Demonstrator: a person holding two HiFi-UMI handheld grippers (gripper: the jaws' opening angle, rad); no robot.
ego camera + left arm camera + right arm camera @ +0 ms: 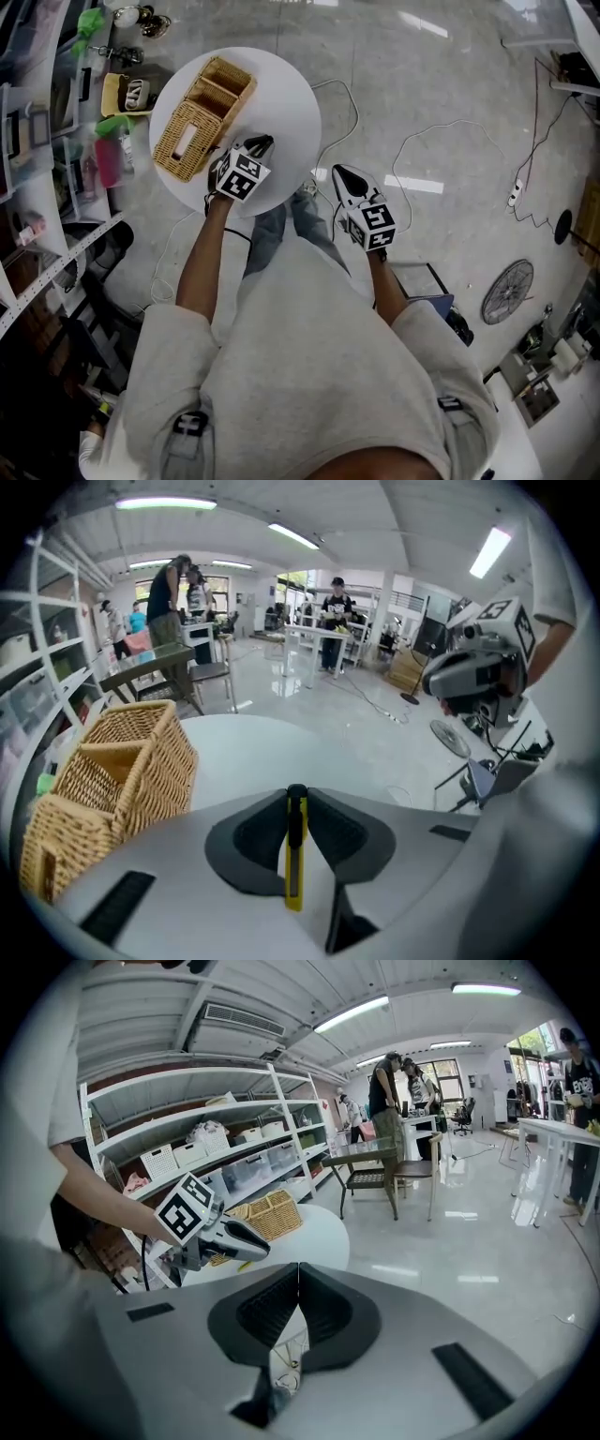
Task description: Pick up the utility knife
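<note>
The yellow utility knife (294, 855) stands upright between my left gripper's dark pads, lifted above the round white table (262, 752). My left gripper (296, 794) is shut on it. In the head view that gripper (258, 147) hovers over the table's (286, 103) near edge, just right of the wicker basket (202, 117). My right gripper (340, 174) hangs off the table's right side over the floor, its jaws shut with nothing between them (298, 1274). From the right gripper view, the left gripper (246, 1242) shows a sliver of yellow knife (243, 1264) beneath it.
The wicker basket (112, 780) with compartments sits on the table's left part. Shelving with bins (37, 169) lines the left side. Cables (431, 131) trail over the floor, and a fan (507, 292) lies at right. A chair (384, 1177) and people stand farther off.
</note>
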